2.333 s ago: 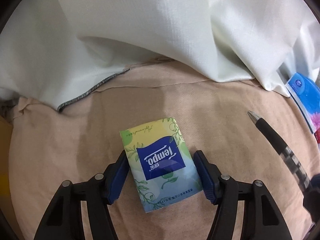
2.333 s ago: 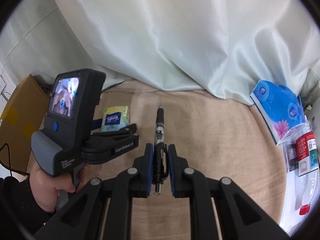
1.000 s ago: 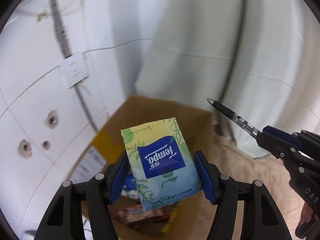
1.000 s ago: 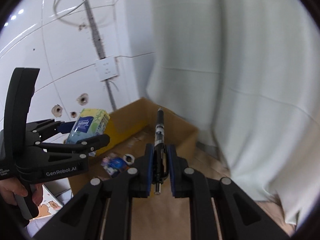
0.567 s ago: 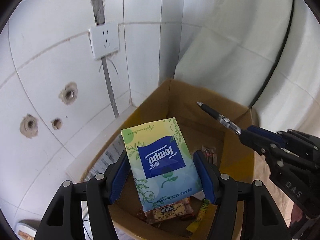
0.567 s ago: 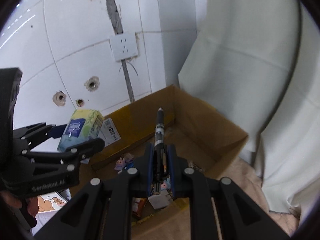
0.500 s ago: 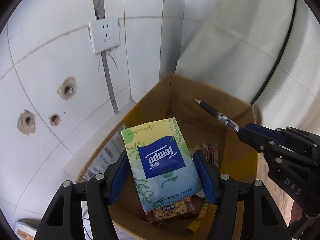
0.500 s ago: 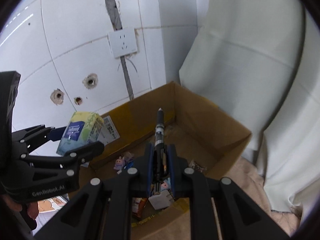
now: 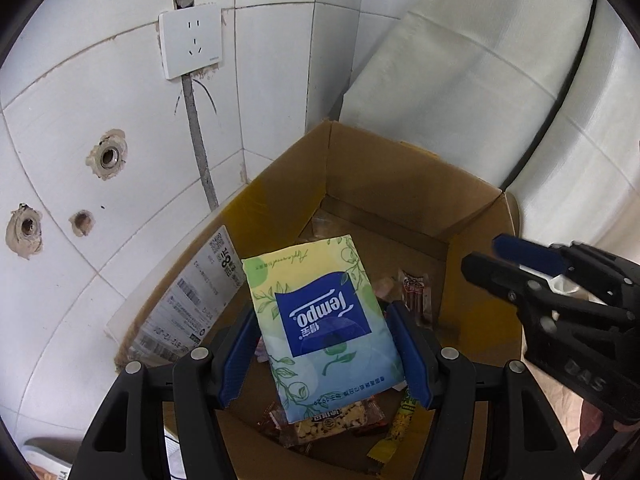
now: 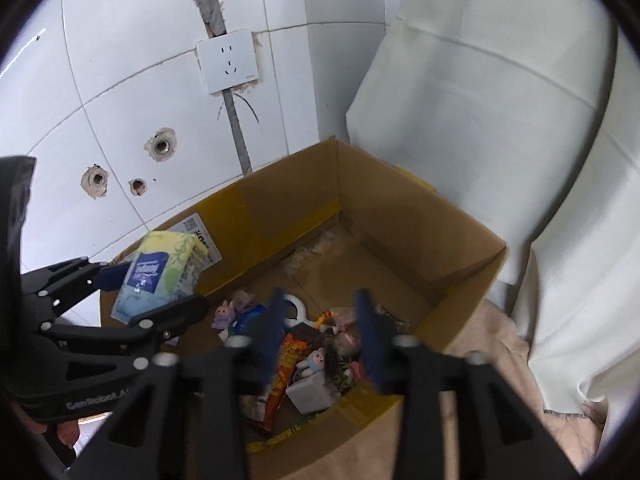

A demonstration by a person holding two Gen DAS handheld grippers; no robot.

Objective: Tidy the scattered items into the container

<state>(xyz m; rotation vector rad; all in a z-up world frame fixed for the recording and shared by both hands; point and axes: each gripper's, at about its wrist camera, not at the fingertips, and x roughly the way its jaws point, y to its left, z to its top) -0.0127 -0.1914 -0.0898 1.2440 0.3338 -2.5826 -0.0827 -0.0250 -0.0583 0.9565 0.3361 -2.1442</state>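
Tissues are the item in hand: we hold the tissue pack [image 9: 326,330] pinched flat between the blue fingers [image 9: 236,360] of our left gripper [image 9: 324,356], poised over the near-left part of the open cardboard box [image 10: 400,216], above the snack wrappers and small toys lying on its floor. From the right wrist view the pack sits over the box's left rim region, just inside the wall that carries the shipping label [image 9: 192,312].

Our right gripper [image 10: 320,332] hangs over the middle of the box with its fingers spread wide and nothing between them; we see no pen in either view, so we judge that its drop is done, though the pen itself is not to be made out among the clutter.

We judge the step to be the release of the tissues. The next move calls for easing the left gripper a little further over the box interior, clear of the rim, then opening its fingers so the pack falls flat onto the pile.
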